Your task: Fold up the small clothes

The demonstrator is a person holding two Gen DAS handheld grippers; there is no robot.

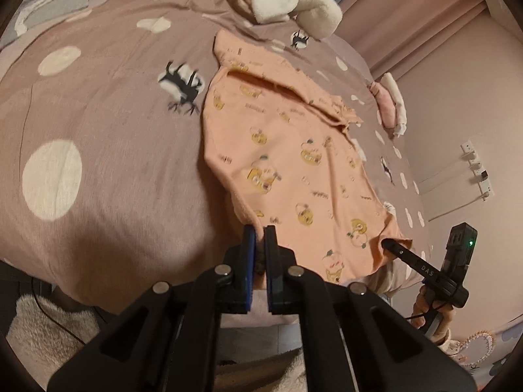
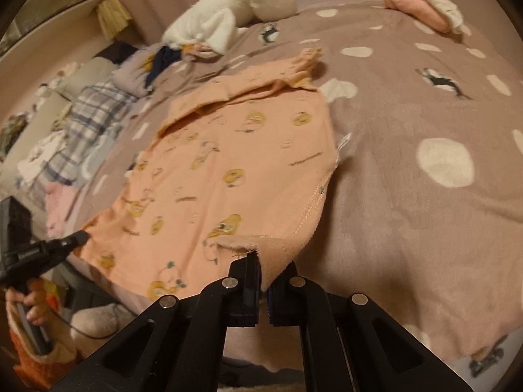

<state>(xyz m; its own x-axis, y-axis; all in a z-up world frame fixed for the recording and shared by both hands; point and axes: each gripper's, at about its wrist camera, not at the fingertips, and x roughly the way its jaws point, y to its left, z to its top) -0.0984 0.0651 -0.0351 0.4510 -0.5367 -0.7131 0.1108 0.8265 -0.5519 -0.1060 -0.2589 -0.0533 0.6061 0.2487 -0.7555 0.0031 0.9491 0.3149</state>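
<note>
A small peach garment [image 1: 294,163] with yellow cartoon prints lies spread on the mauve dotted bed cover [image 1: 108,124]. My left gripper [image 1: 260,232] is shut on its near left hem corner. My right gripper [image 2: 264,271] is shut on its near right hem corner, where the stitched hem folds over the fingers. The garment [image 2: 235,163] stretches away from both grippers, with its far end folded over. The right gripper also shows in the left wrist view [image 1: 389,245], and the left gripper in the right wrist view [image 2: 81,236].
A white plush toy [image 2: 235,6] lies at the far side of the bed. A folded pink and white pile [image 2: 425,3] sits at the far right corner. Plaid bedding and loose clothes [image 2: 81,114] lie to the left. A pink wall with sockets [image 1: 477,170] stands right of the bed.
</note>
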